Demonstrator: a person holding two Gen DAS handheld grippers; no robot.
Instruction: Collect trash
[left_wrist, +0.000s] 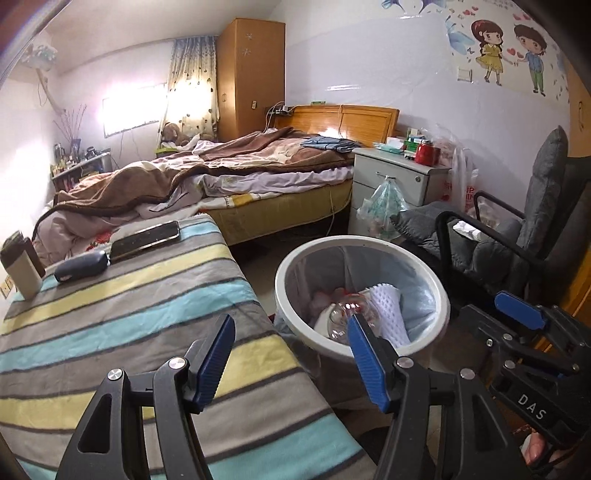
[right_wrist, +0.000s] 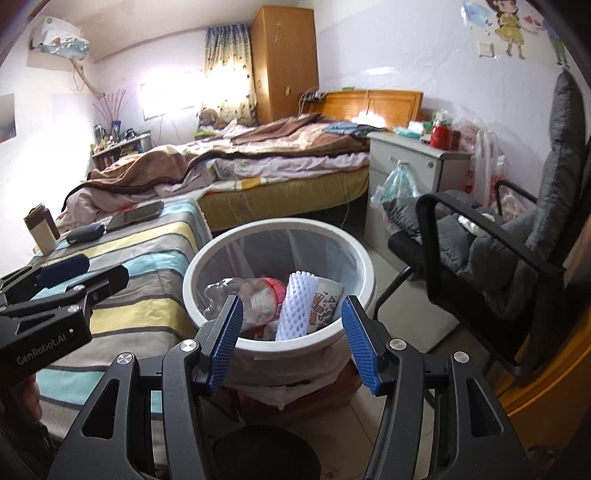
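Observation:
A white round trash bin with a thin liner stands on the floor beside the striped table. Inside lie a crushed clear bottle with a red label, a white foam net and a printed paper cup. My right gripper hangs open over the bin's near rim, with nothing between its blue pads. My left gripper is open and empty too, spanning the table's corner and the bin. The bottle and foam net also show in the left wrist view.
The table's striped cloth carries a phone, a dark case and a small box. A black chair with grey cushions stands right of the bin. Behind are an unmade bed and a nightstand with a hanging bag.

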